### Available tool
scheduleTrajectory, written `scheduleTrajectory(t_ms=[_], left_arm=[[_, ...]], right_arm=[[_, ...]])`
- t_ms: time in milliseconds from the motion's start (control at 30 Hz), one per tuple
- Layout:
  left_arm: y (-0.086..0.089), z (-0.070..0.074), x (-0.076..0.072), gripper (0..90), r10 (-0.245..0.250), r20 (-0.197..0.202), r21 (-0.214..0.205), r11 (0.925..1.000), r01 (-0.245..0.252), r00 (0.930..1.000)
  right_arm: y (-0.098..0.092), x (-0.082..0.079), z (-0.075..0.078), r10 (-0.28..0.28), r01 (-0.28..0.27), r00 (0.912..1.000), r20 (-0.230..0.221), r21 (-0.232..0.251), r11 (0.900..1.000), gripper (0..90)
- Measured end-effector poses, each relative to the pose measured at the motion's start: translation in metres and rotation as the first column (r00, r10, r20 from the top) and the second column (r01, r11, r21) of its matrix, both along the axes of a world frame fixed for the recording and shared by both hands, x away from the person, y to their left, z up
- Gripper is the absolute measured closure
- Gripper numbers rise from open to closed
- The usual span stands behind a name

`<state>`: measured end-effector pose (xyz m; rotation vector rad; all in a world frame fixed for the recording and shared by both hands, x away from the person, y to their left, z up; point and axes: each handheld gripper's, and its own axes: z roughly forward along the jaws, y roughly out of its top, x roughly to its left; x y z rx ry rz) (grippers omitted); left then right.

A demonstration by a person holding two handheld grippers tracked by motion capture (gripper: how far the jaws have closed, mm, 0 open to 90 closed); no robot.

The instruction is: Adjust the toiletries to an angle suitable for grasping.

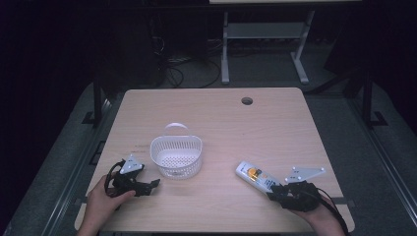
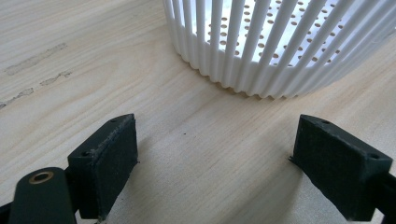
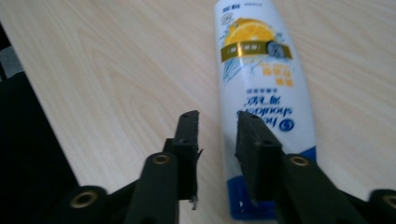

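Pale wooden table [image 1: 216, 206] under dim light, worn streaks in the grain near its left edge. At the near left, left gripper [image 1: 147, 186] in a hand [image 1: 101, 204], resting low on the wood, jaws spread wide with nothing between them, aimed at the white slatted basket [image 1: 176, 156] just ahead. At the near right, right gripper [image 1: 272, 192] in the other hand, jaws drawn close together and empty, one black jaw overlapping the lower end of the white shampoo bottle [image 1: 255, 176] lying flat on the table, lemon label up, blue band toward the gripper. Basket upright, handle toward the far side, perforated bottom bare. Farther back, a round cable hole [image 1: 247, 101] in the tabletop. Beyond, dark floor, tangled cables [image 1: 184, 66], a white desk frame [image 1: 265, 44].
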<state>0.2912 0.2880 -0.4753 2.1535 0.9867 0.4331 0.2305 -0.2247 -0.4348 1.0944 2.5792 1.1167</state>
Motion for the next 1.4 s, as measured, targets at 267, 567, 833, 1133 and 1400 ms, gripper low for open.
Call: scheduleTrajectory(t_ms=[267, 567, 833, 1133, 1400], left_arm=[[0.000, 0.000, 0.000, 13.0, -0.001, 0.000, 0.004, 1.0000, 0.001, 1.0000], [0.000, 0.000, 0.000, 13.1, -0.002, 0.001, 0.003, 1.0000, 0.002, 1.0000], [0.000, 0.000, 0.000, 13.1, 0.000, 0.000, 0.000, 1.0000, 0.000, 1.0000], [0.000, 0.000, 0.000, 13.1, 0.001, 0.000, -0.001, 1.0000, -0.001, 1.0000], [0.000, 0.000, 0.000, 13.1, 0.000, 0.000, 0.001, 1.0000, 0.000, 1.0000]], right_arm=[[-0.002, -0.009, -0.007, 0.011, -0.011, 0.9988, -0.048, 0.000, 0.9999, 89.4], [-0.007, -0.004, -0.012, -0.003, 0.001, 0.9988, -0.049, -0.038, 0.9993, 89.6], [-0.015, 0.002, -0.011, -0.026, 0.024, 0.9986, -0.046, -0.059, 0.9980, 89.6], [-0.025, 0.014, -0.011, -0.068, 0.065, 0.9969, -0.040, -0.084, 0.9944, 89.6], [-0.031, 0.025, -0.011, -0.093, 0.090, 0.9952, -0.032, -0.094, 0.9915, 89.6]])
